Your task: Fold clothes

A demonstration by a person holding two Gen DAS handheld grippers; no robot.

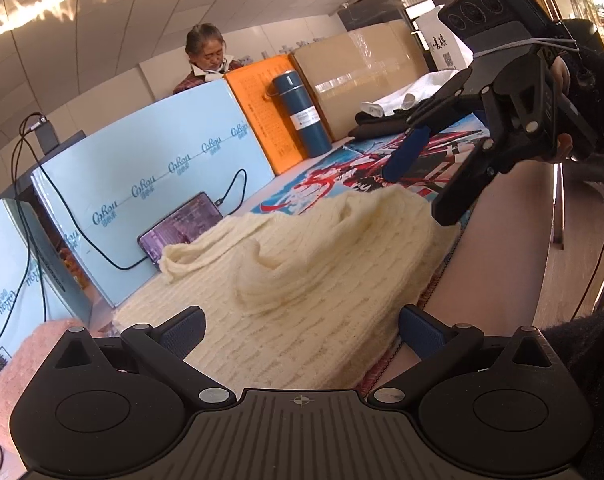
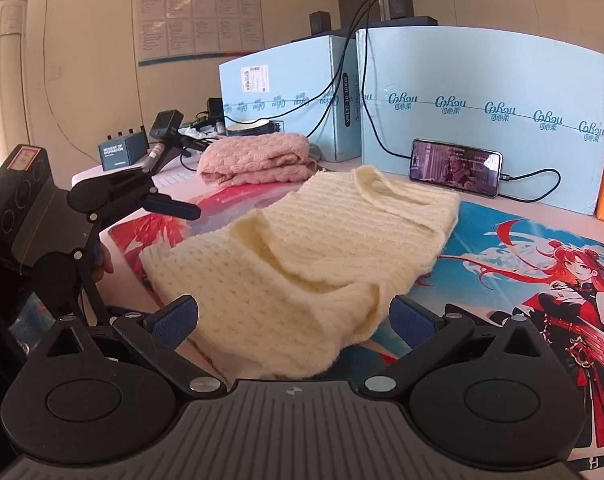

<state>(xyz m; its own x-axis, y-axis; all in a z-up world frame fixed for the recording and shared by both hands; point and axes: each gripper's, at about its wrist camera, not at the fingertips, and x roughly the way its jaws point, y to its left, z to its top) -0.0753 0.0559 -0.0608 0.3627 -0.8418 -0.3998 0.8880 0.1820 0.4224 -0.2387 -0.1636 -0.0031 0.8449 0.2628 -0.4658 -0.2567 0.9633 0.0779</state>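
Note:
A cream cable-knit sweater [image 1: 302,272] lies partly folded and rumpled on the printed anime desk mat [image 1: 361,168]; it also shows in the right wrist view [image 2: 302,248]. My left gripper [image 1: 302,328] is open, its blue pads on either side of the sweater's near edge, holding nothing. My right gripper [image 2: 294,322] is open over the sweater's other near corner. In the left wrist view the right gripper [image 1: 425,176] hangs open above the sweater's far right end. In the right wrist view the left gripper [image 2: 142,240] is open at the left.
A folded pink knit [image 2: 258,158] lies at the back left. A phone [image 2: 455,168] on a cable leans against light blue boxes [image 2: 481,100]. A blue flask [image 1: 302,114], an orange box [image 1: 262,112], folded dark and white clothes [image 1: 397,108] and a seated person [image 1: 208,56] are behind.

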